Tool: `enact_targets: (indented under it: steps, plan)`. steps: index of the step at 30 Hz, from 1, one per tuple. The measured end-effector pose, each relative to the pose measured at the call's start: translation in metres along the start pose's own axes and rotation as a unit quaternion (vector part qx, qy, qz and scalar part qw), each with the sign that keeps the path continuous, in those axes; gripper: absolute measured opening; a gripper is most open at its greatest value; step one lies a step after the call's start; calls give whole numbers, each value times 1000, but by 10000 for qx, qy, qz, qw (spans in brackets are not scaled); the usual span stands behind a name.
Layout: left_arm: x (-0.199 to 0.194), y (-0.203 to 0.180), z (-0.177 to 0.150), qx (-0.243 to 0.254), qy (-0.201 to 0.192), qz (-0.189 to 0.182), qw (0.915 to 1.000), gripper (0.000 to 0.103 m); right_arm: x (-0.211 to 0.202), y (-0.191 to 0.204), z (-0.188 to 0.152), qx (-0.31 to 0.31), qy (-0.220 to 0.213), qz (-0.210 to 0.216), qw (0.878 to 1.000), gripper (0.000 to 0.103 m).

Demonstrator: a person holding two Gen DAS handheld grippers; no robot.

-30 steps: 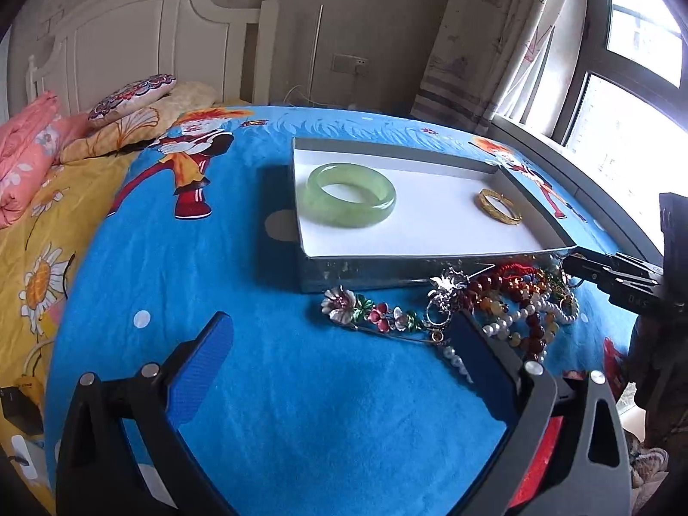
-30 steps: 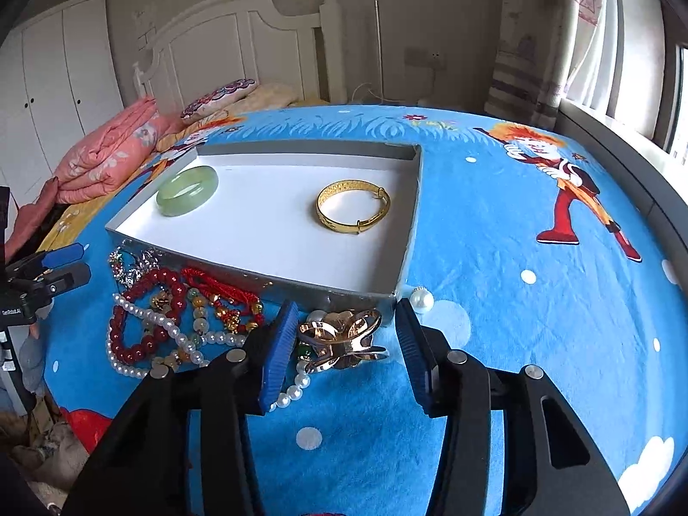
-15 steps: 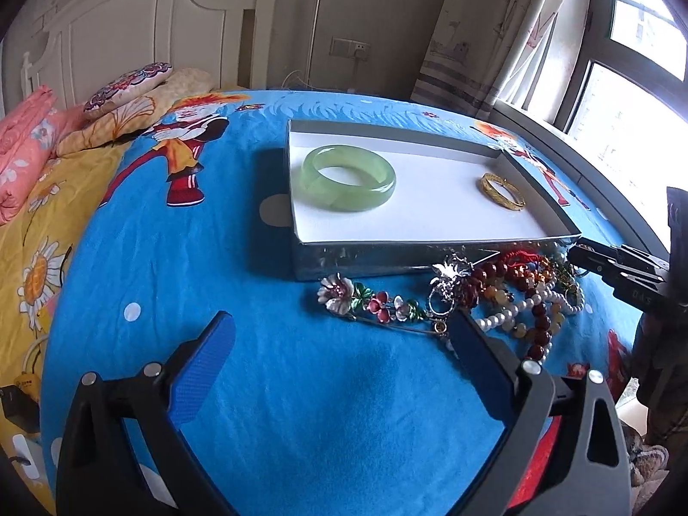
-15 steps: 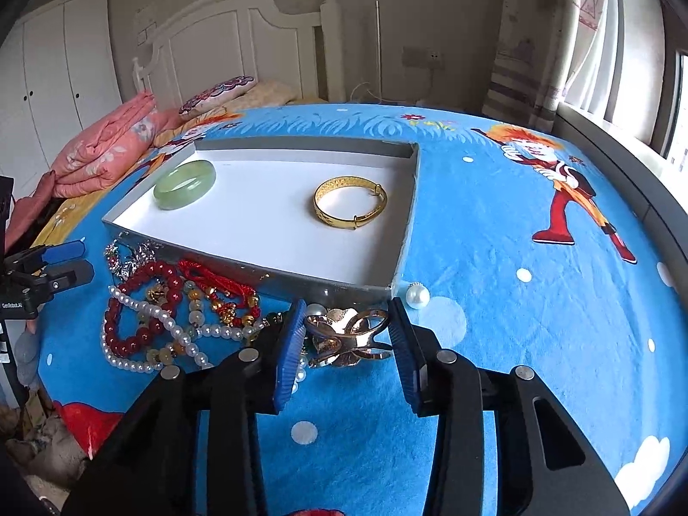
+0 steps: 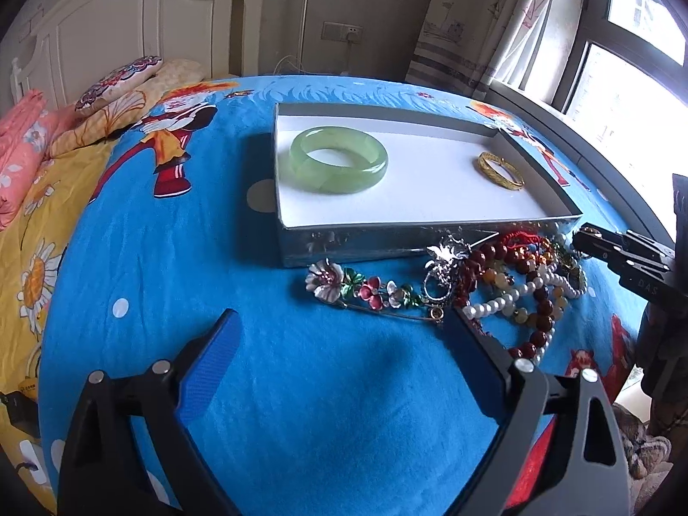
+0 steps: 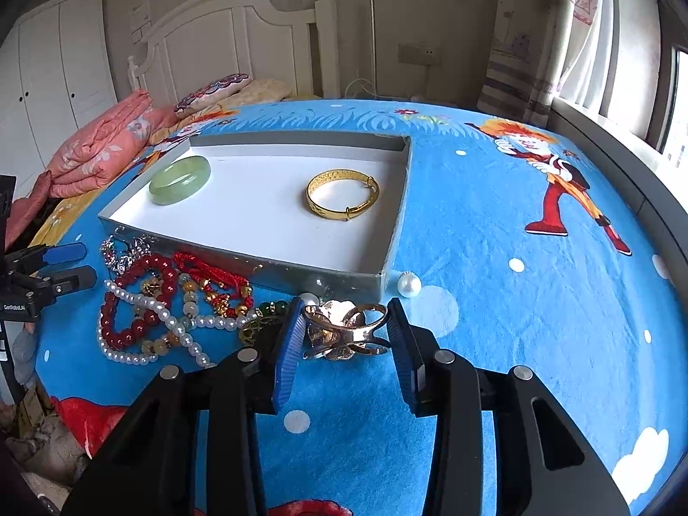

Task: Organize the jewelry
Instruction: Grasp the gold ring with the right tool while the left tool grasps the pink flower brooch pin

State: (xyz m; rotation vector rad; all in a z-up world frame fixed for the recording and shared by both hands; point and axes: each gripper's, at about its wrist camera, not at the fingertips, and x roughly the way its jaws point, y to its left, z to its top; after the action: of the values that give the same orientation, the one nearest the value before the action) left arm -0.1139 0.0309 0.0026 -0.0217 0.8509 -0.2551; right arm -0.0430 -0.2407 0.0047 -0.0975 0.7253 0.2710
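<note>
A shallow white box (image 5: 430, 232) (image 6: 258, 260) on the blue bedspread holds a green jade bangle (image 5: 339, 165) (image 6: 179, 179) and a gold bangle (image 5: 501, 170) (image 6: 342, 193). In front of it lies a heap of red and pearl bead strings (image 5: 516, 288) (image 6: 159, 301) and a flower brooch (image 5: 357, 288). My right gripper (image 6: 344, 335) is shut on a rose-gold clasp (image 6: 344, 331) just in front of the box. My left gripper (image 5: 339, 352) is open and empty, just short of the brooch.
A loose pearl (image 6: 408, 284) lies by the box's near right corner. Pillows (image 6: 103, 146) and a white headboard (image 6: 241, 43) are at the back. A window (image 5: 623, 77) is on the right. The bed edge drops off near the bead heap.
My right gripper's fingers have closed in from either side onto the rose-gold clasp. My left gripper has moved a little closer to the brooch and box, still open.
</note>
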Motion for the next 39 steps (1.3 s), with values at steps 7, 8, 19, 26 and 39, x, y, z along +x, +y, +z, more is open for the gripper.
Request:
enact_targets:
  steps: [7,8,19,26,39]
  plan:
    - [4,-6,6,-151,84,-195,9997,67,-9,-9,-3,225,-248,83,9994,38]
    - [6,-8,8,-114,109,-118,9998,67,-9,-7,-3,187,-266,71,9994,38]
    - [16,-15,20,-209,414,647,9968,73,-11,-8,-4,249,-306,95,9992,38]
    - [0,20,6,-218,610,1141,9914,77,-11,-9,-3,253,-315,112,9991,38]
    - [1,-12,2,438,210,679,9965,25,-11,-5,-4,189,-343,105,9992,38]
